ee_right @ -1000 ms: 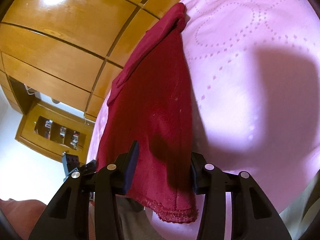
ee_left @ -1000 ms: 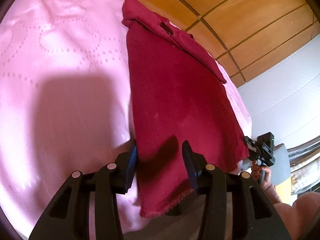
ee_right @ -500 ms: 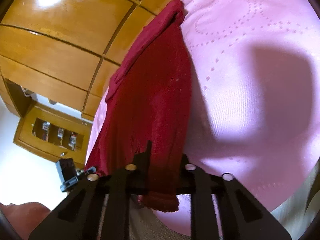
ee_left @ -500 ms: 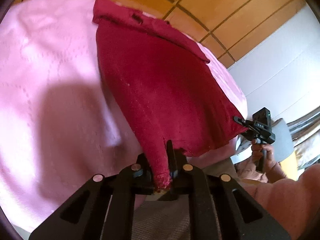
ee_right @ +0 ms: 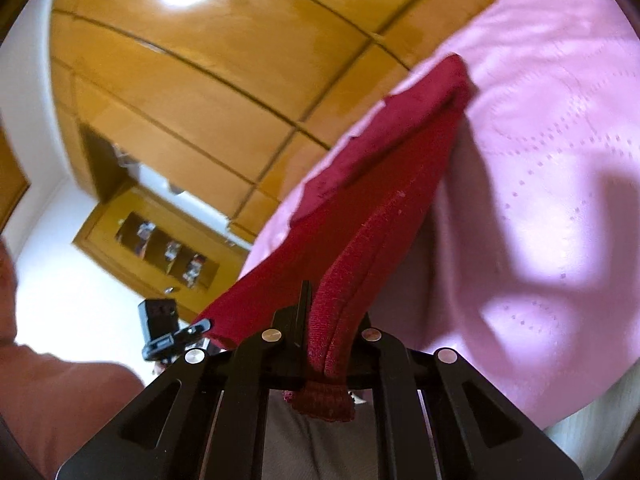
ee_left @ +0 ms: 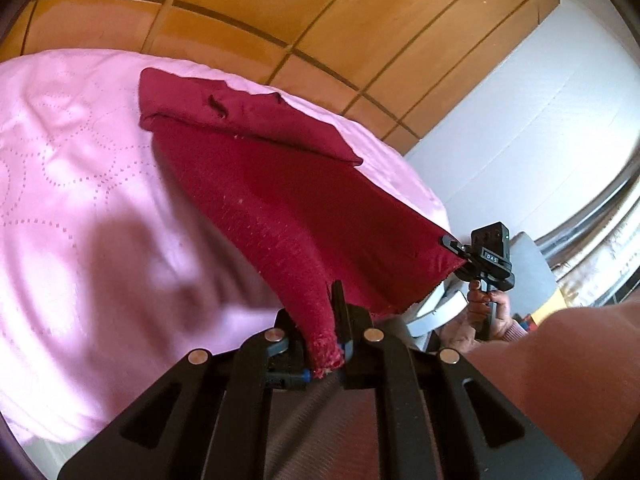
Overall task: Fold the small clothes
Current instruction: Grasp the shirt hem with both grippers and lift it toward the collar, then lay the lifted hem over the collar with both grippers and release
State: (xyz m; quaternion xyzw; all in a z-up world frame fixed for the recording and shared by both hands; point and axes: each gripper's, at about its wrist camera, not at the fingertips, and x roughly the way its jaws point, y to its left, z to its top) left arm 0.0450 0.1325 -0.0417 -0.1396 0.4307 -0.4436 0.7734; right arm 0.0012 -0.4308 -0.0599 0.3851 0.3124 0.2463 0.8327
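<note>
Garment [ee_left: 280, 184], dark red, small, lies partly on the pink bedspread [ee_left: 80, 200]; its far end with a folded-over band rests flat on the bed, near end is lifted off it. My left gripper [ee_left: 326, 344] is clamped on one near corner, hem bunched between the jaws. My right gripper [ee_right: 326, 356] is clamped on the other near corner, hem poking out below the jaws. Cloth stretches taut between both. I see each gripper in the other's view, hand [ee_left: 490, 308] on its handle. Wooden panelled wall [ee_left: 280, 8] behind the bed.
</note>
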